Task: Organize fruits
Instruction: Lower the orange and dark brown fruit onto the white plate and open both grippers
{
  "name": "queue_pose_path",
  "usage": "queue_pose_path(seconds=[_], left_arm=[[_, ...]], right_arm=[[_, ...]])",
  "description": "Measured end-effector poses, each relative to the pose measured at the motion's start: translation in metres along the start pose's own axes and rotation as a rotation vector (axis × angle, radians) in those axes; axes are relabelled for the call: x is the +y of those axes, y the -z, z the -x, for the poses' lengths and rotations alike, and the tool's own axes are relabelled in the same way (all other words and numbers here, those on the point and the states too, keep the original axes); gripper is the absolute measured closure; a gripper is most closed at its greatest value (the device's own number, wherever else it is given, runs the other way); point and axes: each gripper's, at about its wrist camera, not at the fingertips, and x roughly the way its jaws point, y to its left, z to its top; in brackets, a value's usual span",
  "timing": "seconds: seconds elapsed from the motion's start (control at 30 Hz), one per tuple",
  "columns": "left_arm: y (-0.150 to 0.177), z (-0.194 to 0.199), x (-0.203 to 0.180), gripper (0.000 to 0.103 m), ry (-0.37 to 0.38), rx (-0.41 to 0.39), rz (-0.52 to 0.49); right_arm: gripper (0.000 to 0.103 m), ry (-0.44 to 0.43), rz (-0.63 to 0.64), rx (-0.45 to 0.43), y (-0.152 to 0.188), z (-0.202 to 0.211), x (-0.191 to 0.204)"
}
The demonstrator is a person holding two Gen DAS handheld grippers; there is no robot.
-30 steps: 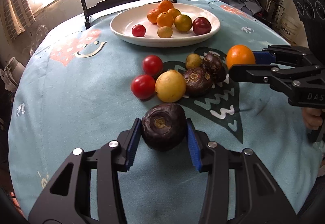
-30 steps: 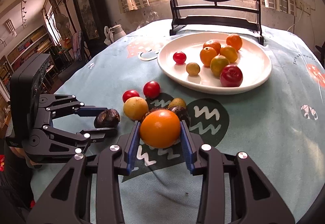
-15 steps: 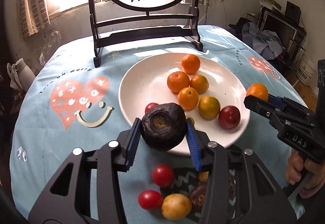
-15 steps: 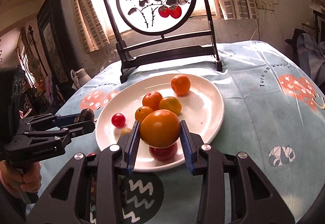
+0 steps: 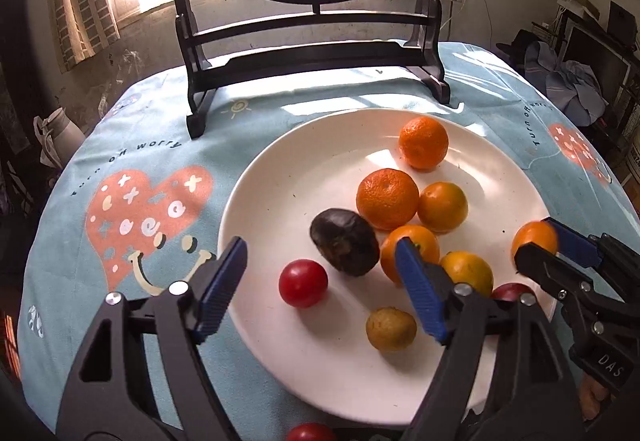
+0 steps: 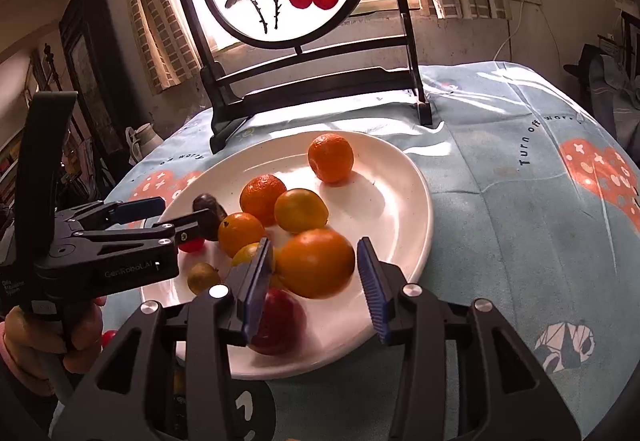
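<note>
A white plate [image 5: 280, 341] holds several oranges, a red tomato [image 5: 303, 283], a small yellow-green fruit [image 5: 391, 328] and a dark brown fruit [image 5: 345, 247]. My left gripper [image 5: 320, 289] is open above the plate's near-left part; the dark fruit lies free on the plate just beyond its fingertips. My right gripper [image 6: 316, 281] is open over the plate [image 6: 400, 209]; an orange [image 6: 316, 263] sits between its pads, touching the left one, with a gap at the right. A dark red fruit [image 6: 278, 323] lies under the left finger.
A dark wooden stand with a round painted screen [image 5: 316, 21] stands behind the plate. A red tomato [image 5: 310, 433] lies on the blue tablecloth [image 5: 140, 201] just before the plate's near rim. The table drops off at left and right.
Both grippers came forward over the plate and opened. The left one let go of the dark brown fruit, now on the plate. The right one's pads parted around the orange.
</note>
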Motion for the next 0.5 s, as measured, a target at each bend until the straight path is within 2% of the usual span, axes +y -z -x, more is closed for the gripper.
queue_pose_path(seconds=[0.07, 0.23, 0.37, 0.5], left_arm=[[0.002, 0.016, 0.001, 0.012, -0.011, -0.016, -0.016], [0.026, 0.064, 0.015, 0.003, -0.012, -0.067, -0.038], [0.059, 0.093, 0.037, 0.002, -0.011, -0.087, -0.022], [0.091, 0.101, 0.062, 0.002, -0.001, -0.104, 0.033]], right_arm=[[0.052, -0.002, -0.001, -0.01, -0.001, 0.004, 0.002], [0.038, -0.009, 0.017, -0.041, -0.001, 0.024, 0.014], [0.037, -0.015, 0.076, -0.025, 0.008, 0.037, 0.033], [0.037, -0.075, 0.146, 0.029, 0.027, 0.047, 0.058]])
